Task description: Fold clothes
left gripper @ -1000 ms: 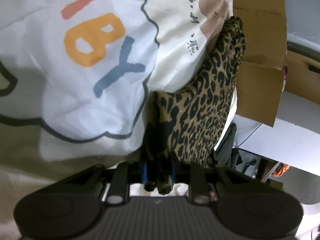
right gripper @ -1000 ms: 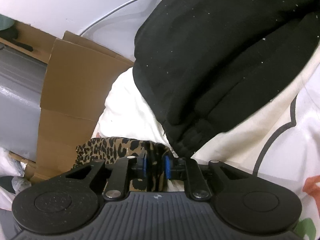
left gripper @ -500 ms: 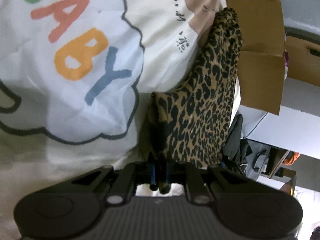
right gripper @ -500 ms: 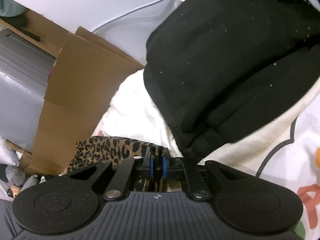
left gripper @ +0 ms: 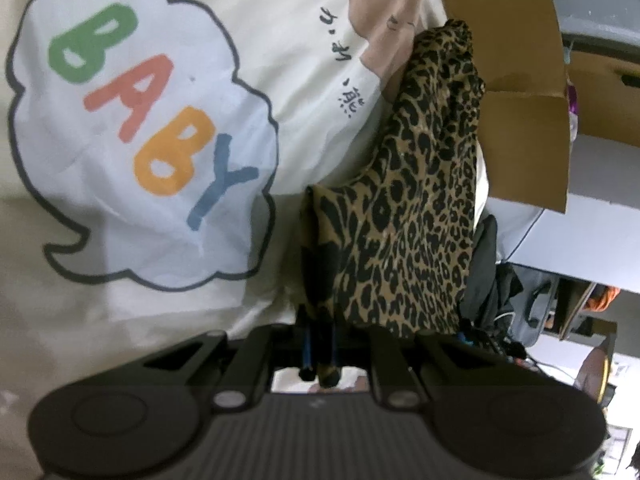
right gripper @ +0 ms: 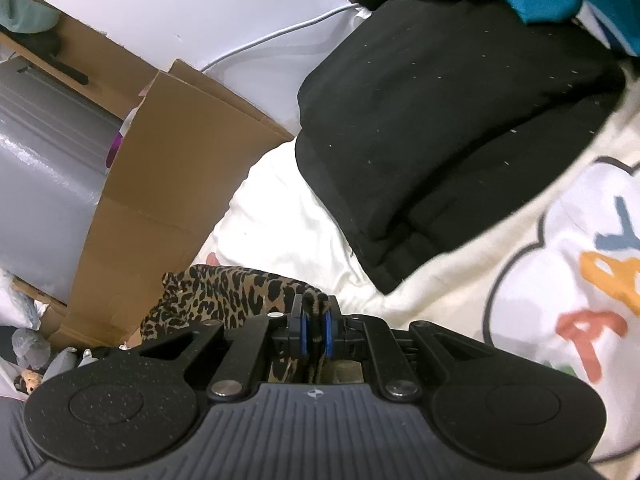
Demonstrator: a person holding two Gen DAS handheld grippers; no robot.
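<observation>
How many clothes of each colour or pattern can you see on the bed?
Leopard-print garment, pinched by both grippers: 1
Folded black garment: 1
Teal garment: 1
Total: 3

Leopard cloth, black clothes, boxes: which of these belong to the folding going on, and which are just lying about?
In use:
- leopard cloth, pinched at both ends
- left claw
- right claw

Lying about:
- cream BABY blanket underneath
- black garment
- teal cloth
- cardboard box
</observation>
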